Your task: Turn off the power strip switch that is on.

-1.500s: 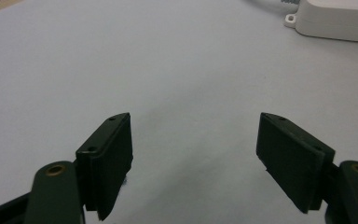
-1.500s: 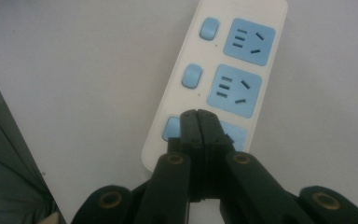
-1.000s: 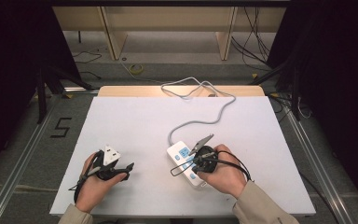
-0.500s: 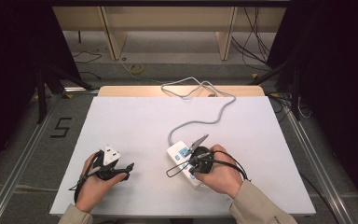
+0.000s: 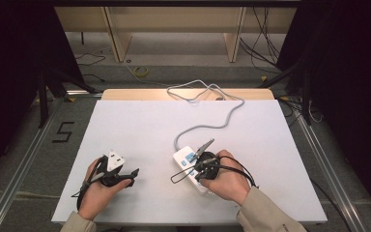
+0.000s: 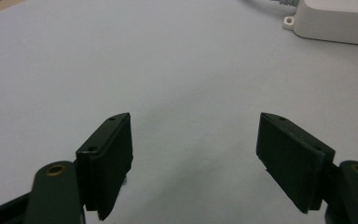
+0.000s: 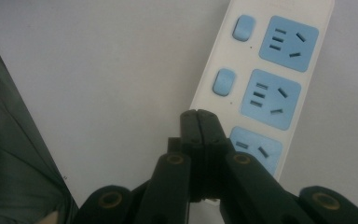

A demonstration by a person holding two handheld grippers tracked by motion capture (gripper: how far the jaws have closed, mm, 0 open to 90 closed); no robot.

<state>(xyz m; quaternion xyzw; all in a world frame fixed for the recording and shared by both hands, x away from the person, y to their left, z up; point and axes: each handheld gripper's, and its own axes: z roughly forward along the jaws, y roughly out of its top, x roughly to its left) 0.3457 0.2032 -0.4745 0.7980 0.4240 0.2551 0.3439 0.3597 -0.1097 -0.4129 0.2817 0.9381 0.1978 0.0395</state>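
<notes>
A white power strip (image 5: 186, 159) with blue sockets and blue switch buttons (image 7: 223, 83) lies on the white table (image 5: 140, 125), right of centre near the front. My right gripper (image 5: 194, 166) is over its near end, jaws shut with nothing between them. In the right gripper view its tips (image 7: 198, 116) rest at the power strip's (image 7: 279, 60) left edge, just below the second button. My left gripper (image 5: 134, 176) sits low at the front left, open and empty. In the left gripper view its jaws (image 6: 193, 123) stand wide apart over bare table, with the strip's end (image 6: 335, 23) farther off.
The strip's grey cord (image 5: 222, 118) snakes to the table's far edge and loops there. A shelf frame (image 5: 174, 29) stands on the floor beyond the table. Metal rails (image 5: 24, 159) run along both sides.
My right hand has shifted slightly to the left over the power strip. The left gripper has not moved.
</notes>
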